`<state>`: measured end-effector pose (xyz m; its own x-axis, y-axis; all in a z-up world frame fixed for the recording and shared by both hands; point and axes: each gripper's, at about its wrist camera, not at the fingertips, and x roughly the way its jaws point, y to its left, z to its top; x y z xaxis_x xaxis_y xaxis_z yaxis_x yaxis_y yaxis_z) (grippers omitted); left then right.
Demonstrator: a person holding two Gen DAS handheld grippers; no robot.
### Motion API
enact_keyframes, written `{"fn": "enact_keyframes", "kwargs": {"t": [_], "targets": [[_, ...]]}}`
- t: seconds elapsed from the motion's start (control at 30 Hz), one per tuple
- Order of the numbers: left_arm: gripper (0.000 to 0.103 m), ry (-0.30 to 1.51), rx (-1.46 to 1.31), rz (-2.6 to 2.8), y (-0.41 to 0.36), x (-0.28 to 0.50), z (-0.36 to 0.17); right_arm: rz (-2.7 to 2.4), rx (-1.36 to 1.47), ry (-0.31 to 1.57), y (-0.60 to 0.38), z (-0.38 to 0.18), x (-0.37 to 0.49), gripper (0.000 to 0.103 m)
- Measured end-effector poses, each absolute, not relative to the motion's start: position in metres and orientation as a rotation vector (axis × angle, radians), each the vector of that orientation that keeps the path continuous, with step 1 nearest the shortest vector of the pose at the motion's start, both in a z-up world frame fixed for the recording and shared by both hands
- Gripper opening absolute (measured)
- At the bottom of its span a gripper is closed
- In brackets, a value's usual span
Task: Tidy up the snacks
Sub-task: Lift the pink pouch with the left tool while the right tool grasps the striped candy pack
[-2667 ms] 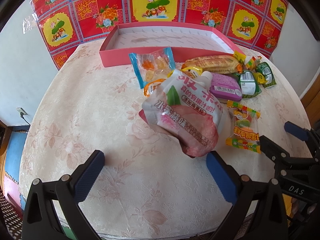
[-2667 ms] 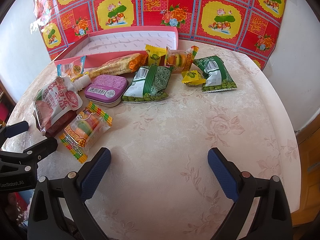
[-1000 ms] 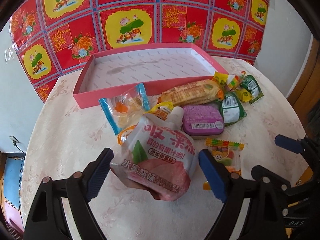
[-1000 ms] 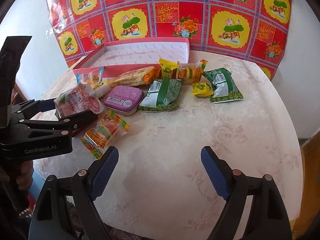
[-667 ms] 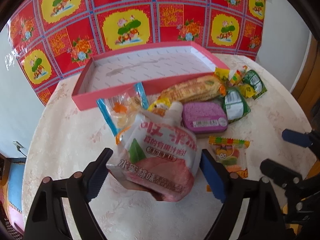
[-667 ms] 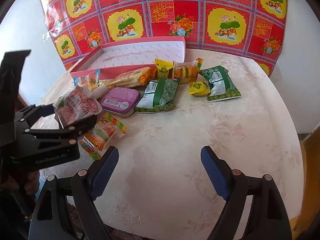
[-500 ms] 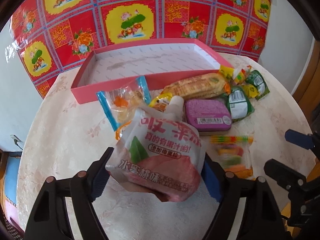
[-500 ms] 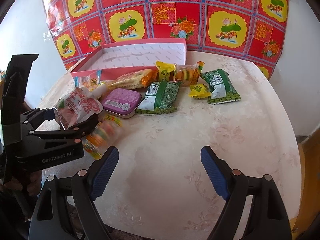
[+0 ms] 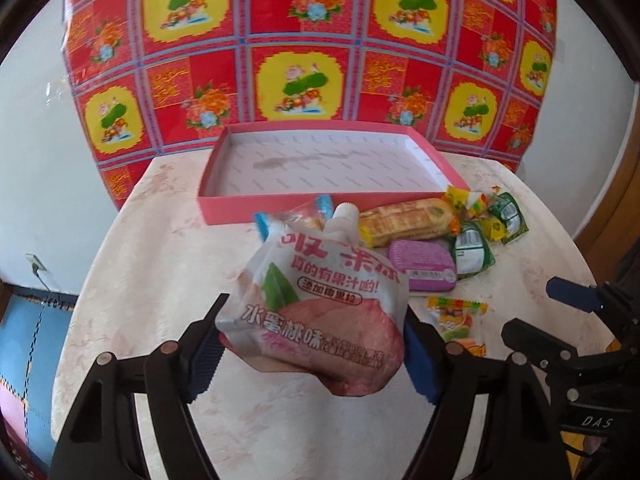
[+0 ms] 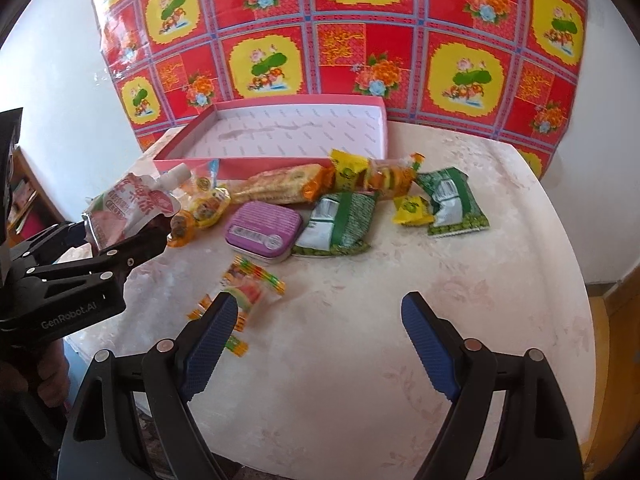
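My left gripper (image 9: 312, 352) is shut on a white and pink peach jelly pouch (image 9: 320, 312) with a white spout and holds it above the table. The pouch also shows in the right wrist view (image 10: 128, 210). The pink box (image 9: 320, 204) stands open at the back, its white floor bare. My right gripper (image 10: 316, 344) is open and empty above the table, just right of a gummy candy packet (image 10: 248, 292). Other snacks lie in front of the box: a purple tin (image 10: 264, 230), green packets (image 10: 340, 224), a long biscuit pack (image 10: 284, 186).
The round table (image 10: 400, 320) has a pale floral cloth. A red and yellow patterned sheet (image 10: 340, 40) covers the wall behind. The left gripper's body (image 10: 72, 280) reaches in at the left of the right wrist view. A wooden door edge (image 9: 616, 184) is at the right.
My left gripper closed on the jelly pouch and lifted it off the table, up toward the box. The gummy packet shifted slightly. My right gripper stayed open and hardly moved.
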<state>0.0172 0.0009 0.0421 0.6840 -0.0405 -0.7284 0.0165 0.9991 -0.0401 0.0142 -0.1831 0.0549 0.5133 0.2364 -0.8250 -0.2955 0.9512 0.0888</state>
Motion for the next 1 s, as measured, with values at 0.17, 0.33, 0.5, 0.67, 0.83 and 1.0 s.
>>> {"fn": "enact_keyframes", "kwargs": {"t": [0.17,0.33,0.5,0.67,0.83,1.0], "targets": [[0.08,0.824,-0.047,-0.011,0.012,0.013,0.041,0.368,-0.065,1.006,-0.17,0.052,0.016,0.085],[0.08,0.832,-0.038,-0.004,0.017,0.011,0.039,0.386,-0.079,1.033,-0.161,0.045,0.019,0.08],[0.08,0.836,-0.044,-0.007,0.02,0.01,0.039,0.392,-0.094,1.057,-0.156,0.039,0.019,0.079],[0.08,0.837,-0.048,-0.006,0.021,0.01,0.039,0.399,-0.117,1.067,-0.149,0.034,0.02,0.076],[0.08,0.843,-0.058,0.002,0.024,0.01,0.039,0.415,-0.138,1.067,-0.143,0.031,0.021,0.073],[0.08,0.846,-0.061,0.007,0.026,0.011,0.039,0.438,-0.14,1.066,-0.139,0.027,0.023,0.062]]}}
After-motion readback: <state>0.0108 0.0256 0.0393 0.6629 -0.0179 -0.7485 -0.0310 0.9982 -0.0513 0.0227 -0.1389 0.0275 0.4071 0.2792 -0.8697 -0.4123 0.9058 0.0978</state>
